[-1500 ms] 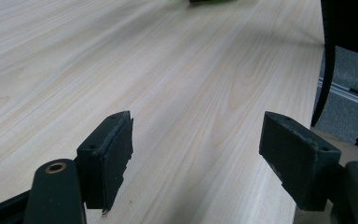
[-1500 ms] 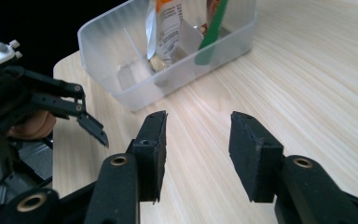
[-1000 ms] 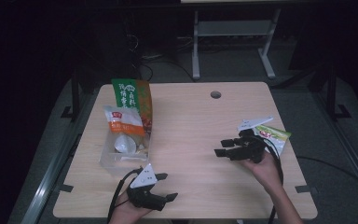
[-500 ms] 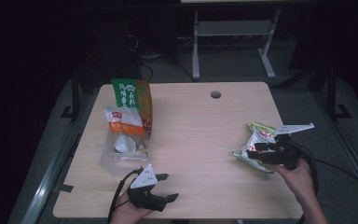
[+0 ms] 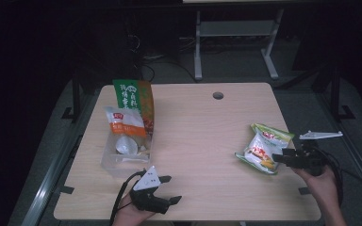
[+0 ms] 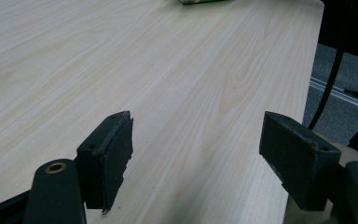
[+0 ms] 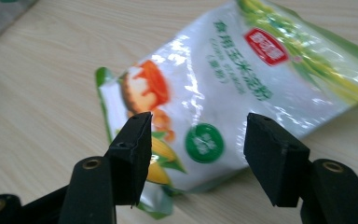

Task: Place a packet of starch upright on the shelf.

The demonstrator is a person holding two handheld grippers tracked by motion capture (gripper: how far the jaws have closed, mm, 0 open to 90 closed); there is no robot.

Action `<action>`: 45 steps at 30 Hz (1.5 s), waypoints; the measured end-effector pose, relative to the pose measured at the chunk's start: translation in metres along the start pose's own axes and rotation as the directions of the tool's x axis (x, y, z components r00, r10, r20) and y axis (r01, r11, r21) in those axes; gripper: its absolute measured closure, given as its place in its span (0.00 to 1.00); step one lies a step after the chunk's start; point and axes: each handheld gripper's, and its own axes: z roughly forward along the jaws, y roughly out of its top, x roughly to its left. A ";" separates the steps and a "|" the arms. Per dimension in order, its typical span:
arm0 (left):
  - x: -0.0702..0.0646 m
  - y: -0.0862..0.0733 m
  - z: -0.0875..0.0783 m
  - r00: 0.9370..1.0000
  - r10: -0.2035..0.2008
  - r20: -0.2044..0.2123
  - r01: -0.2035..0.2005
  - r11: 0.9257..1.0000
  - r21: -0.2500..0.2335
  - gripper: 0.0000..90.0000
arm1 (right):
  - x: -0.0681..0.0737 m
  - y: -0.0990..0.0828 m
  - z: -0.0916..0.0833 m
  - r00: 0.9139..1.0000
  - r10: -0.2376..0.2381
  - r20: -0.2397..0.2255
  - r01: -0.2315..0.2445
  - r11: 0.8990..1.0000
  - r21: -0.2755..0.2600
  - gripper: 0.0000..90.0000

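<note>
Lying flat on bench (image 5: 202,141): white-green pouch (image 5: 263,148), right tongs (image 7: 196,140) spread just short of it. Left tongs (image 5: 168,189) spread, empty, near front edge.

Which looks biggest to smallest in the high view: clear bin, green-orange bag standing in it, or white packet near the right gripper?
1. clear bin
2. green-orange bag
3. white packet
The bag and the packet look close in size, so their order is unsure.
</note>
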 end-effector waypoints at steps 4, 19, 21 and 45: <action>0.000 0.000 0.001 1.000 0.003 0.000 -0.003 1.000 0.002 0.28 | -0.012 -0.003 0.003 0.999 0.036 0.026 -0.036 0.999 0.004 0.43; -0.002 0.001 0.002 1.000 0.007 0.011 -0.007 1.000 0.000 0.28 | -0.048 -0.002 0.030 0.976 0.218 0.003 -0.218 0.975 0.031 0.37; -0.002 0.001 0.002 1.000 0.009 0.012 -0.009 1.000 0.000 0.28 | -0.052 -0.003 0.032 0.968 0.252 -0.024 -0.251 0.968 0.031 0.41; -0.002 0.002 0.000 1.000 0.000 0.004 0.001 1.000 -0.007 0.28 | -0.033 -0.012 0.027 0.985 0.143 -0.096 -0.142 0.990 0.022 0.94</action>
